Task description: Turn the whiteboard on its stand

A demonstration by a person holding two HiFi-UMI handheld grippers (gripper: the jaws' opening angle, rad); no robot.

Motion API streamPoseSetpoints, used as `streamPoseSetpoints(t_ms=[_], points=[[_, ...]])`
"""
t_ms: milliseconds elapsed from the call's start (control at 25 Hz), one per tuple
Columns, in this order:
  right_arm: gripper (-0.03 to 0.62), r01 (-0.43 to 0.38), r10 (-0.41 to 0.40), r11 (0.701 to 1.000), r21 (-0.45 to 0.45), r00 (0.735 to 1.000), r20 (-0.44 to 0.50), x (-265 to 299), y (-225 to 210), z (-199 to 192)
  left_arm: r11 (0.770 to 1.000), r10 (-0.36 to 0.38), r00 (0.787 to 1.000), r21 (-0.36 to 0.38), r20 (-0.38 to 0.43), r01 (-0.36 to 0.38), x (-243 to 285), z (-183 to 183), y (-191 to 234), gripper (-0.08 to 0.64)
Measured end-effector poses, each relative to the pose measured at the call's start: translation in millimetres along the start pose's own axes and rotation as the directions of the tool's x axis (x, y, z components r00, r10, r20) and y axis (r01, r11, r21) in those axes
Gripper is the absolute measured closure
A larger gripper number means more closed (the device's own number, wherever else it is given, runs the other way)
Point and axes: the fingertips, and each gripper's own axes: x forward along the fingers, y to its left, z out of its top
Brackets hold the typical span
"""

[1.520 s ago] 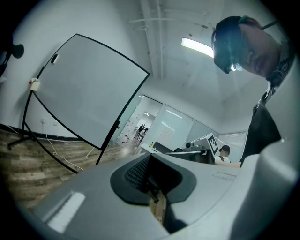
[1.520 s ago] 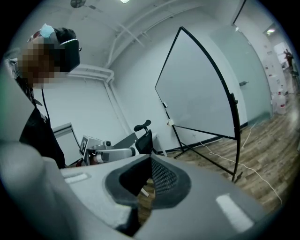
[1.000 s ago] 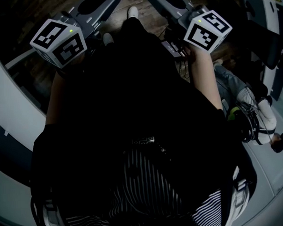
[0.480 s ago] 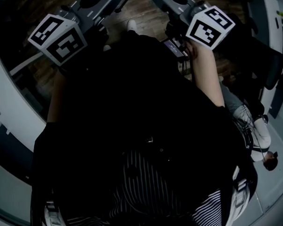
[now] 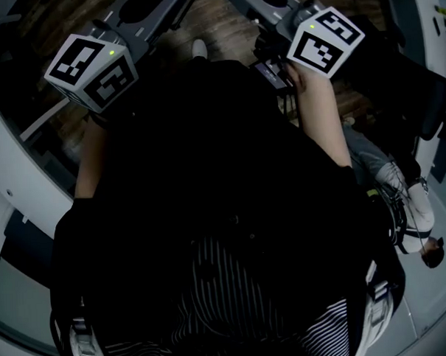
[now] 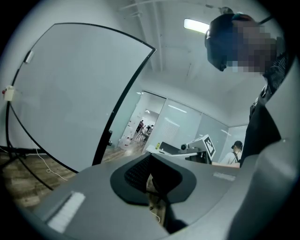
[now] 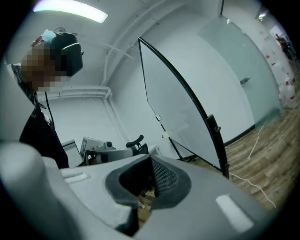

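the whiteboard (image 6: 70,93) stands on the wood floor (image 6: 18,180), off to the left of my left tool (image 6: 151,180) and well apart from it. its broad white face is turned toward that camera, and a thin black frame runs round the edge. from the right tool (image 7: 151,180) i see the same board ahead and a little right, narrower and turned more edge-on. its dark stand is on the floor, with a pale cable (image 7: 243,180) lying near it. neither tool touches the board. both tools are closed, with the pads meeting at the tips and nothing between them. in the head view the person (image 5: 224,210) holds both out in front over the floor. the marker cubes (image 5: 91,71) face up, one to each side of the dark torso.
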Motion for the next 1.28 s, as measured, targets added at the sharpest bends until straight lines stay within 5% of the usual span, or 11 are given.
streamPoseSetpoints(t_ms=[240,680,1280], points=[[0.591,-0.022,0.022,1.000,-0.013,0.999,0.033,-16.3,-0.1,15.8,1.000,-0.001,1.000,0.006,-0.008,0.001,10.4,13.1,-13.5,0.555],[0.592,-0.038,0.036,0.999,0.038,0.999,0.033,-19.3,-36.0,4.3,0.998,0.046,0.993,-0.028,-0.106,-0.049,25.5,-15.8,3.7,0.555],[0.591,0.188,-0.180,0.981,-0.041,0.974,0.140,-53.0,-49.8,37.3,0.992,-0.120,0.987,0.018,-0.106,0.123,57.0,11.7,-4.8,0.555]])
